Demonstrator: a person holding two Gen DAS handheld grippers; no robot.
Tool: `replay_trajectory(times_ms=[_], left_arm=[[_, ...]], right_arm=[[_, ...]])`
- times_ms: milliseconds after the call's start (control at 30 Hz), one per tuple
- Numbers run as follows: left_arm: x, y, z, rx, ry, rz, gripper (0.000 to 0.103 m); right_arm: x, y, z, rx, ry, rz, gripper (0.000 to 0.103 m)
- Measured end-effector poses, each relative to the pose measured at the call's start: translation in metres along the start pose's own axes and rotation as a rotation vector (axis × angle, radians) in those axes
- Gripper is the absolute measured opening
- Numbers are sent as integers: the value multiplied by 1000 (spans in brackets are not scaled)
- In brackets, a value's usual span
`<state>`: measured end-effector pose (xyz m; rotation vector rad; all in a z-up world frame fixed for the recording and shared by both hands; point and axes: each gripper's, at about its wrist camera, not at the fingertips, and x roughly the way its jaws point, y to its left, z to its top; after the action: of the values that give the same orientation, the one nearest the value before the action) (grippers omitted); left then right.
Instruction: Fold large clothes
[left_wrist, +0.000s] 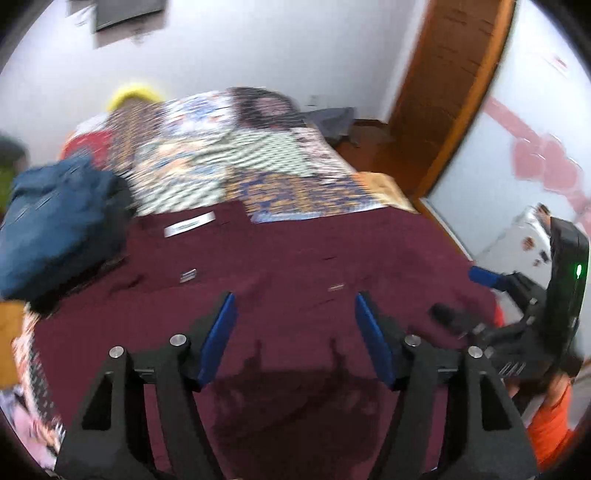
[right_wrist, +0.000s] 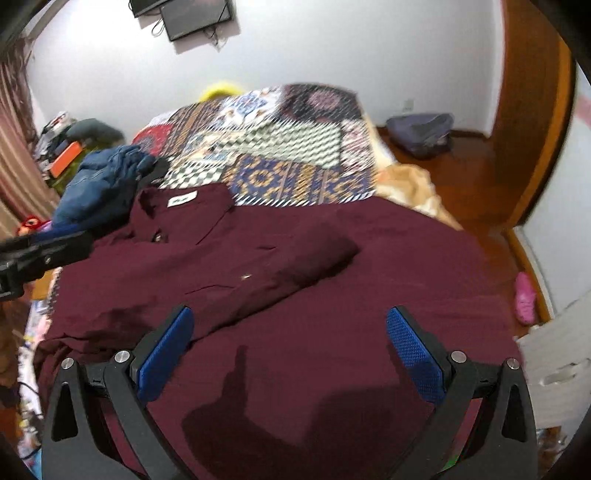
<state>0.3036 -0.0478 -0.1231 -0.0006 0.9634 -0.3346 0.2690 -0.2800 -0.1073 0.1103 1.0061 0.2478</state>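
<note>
The maroon shirt (right_wrist: 295, 258) lies spread on the bed (right_wrist: 280, 147), one sleeve folded across; both grippers' jaws hover apart, empty, at its near hem. Grabbing unevenly could skew the fold, and the blue garment (right_wrist: 103, 181) crowds the collar at far left.

Maroon shirt (right_wrist: 295, 280) spread flat on bed, collar far-left, sleeve folded across chest.
</note>
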Motion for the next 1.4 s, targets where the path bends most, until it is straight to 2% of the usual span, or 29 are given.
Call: replay_trajectory(times_ms=[67,233,300,400,467,533,600,700,833,1000,1167,1300,1400], left_arm=[[-3,34,-12,-57,11,43,66],[-16,112,-54,-174,26,208,66],[-21,139,-72,-231,29,240,66],[-26,173,-99,-302,44,285,66],[-28,189,-113,-339,49,299,66],[-30,203,-126,-387,53,285,66],[-31,216,-141,-439,69,260,66],[-29,221,-154,-464,93,241,66],[-23,215,-161,-470,120,219,66],[-20,194,-146,-418,111,209,66],[-15,164,-125,-329,93,210,66],[-5,145,-117,-292,103,180,66],[3,129,-116,-255,120,162,66]], right_arm=[[11,-4,7,22,35,20,103],[37,-16,26,103,114,32,103],[52,-21,33,144,146,21,102],[72,-21,35,185,190,34,88],[83,-22,33,212,220,36,75],[86,-22,33,217,202,-7,56],[82,-22,33,223,183,-15,50],[69,-24,35,233,143,8,36],[40,-19,43,203,60,42,26],[5,-9,44,114,-37,36,26],[27,-17,28,108,21,-19,28],[42,-34,9,151,78,-50,34],[34,-37,2,129,72,-53,41]])
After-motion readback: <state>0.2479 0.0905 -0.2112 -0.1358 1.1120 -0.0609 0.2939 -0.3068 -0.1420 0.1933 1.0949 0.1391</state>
